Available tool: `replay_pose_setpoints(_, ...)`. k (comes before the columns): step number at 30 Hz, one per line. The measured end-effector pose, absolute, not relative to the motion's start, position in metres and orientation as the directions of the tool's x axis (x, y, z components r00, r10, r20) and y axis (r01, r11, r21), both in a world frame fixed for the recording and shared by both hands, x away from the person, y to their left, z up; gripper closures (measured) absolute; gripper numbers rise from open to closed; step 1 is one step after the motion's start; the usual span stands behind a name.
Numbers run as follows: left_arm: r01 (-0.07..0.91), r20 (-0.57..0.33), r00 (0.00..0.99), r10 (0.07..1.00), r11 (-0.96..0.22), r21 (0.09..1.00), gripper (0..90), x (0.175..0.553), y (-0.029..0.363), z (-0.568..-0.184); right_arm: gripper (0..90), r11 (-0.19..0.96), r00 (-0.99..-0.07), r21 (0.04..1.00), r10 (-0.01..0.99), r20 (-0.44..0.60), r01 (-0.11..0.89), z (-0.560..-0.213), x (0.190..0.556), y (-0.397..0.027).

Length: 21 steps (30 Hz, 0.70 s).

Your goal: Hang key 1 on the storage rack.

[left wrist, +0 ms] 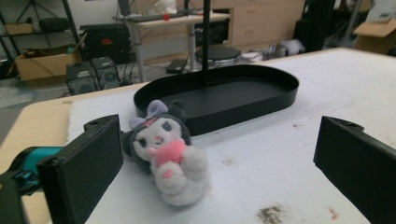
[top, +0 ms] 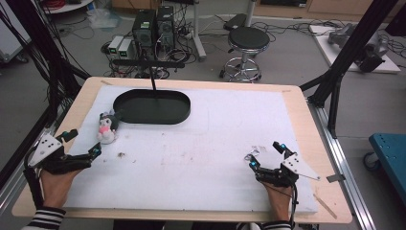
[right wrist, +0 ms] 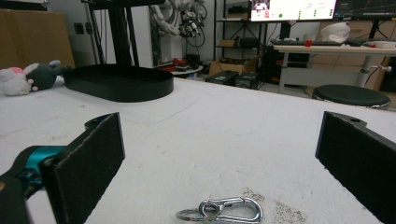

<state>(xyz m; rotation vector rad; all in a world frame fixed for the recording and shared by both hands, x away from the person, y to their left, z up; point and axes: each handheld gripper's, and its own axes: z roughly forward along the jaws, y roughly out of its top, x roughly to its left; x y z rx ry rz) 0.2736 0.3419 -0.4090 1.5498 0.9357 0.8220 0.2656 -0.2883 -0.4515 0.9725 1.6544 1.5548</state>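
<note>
A small plush toy [top: 107, 128], white and grey with a pink heart, sits on the white mat just left of the black oval tray [top: 152, 107]. My left gripper [top: 82, 143] stands open at the mat's left edge, a short way in front of the toy. In the left gripper view the plush toy [left wrist: 169, 158] sits between the wide-apart jaws, nearer the left one, with the tray [left wrist: 224, 98] behind it. My right gripper [top: 267, 154] is open at the front right. A silver carabiner [right wrist: 229, 210] with a key ring lies on the mat between its jaws; the carabiner [top: 253, 153] is beside the left fingertip.
The white mat [top: 201, 148] covers most of the wooden table [top: 306, 124]. A thin black post [top: 153, 79] rises at the tray's far side. Small dirt marks [top: 121, 155] spot the mat. A stool [top: 245, 48] and computer boxes stand on the floor beyond the table.
</note>
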Motion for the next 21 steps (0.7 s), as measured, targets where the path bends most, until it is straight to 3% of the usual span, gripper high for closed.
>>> replay_pose_setpoints(13,0.24,0.101,0.45,0.887,-0.229,0.943,2.0,0.291,0.342,-0.359,0.5,0.031,-0.504,0.997,0.864,0.008,0.068,-0.451,0.266,-0.288)
replay_pose_setpoints(21,0.316,0.108,0.437,0.893,-0.264,0.911,2.0,0.304,0.335,-0.35,0.5,0.03,-0.506,0.997,0.863,0.009,0.069,-0.452,0.266,-0.288)
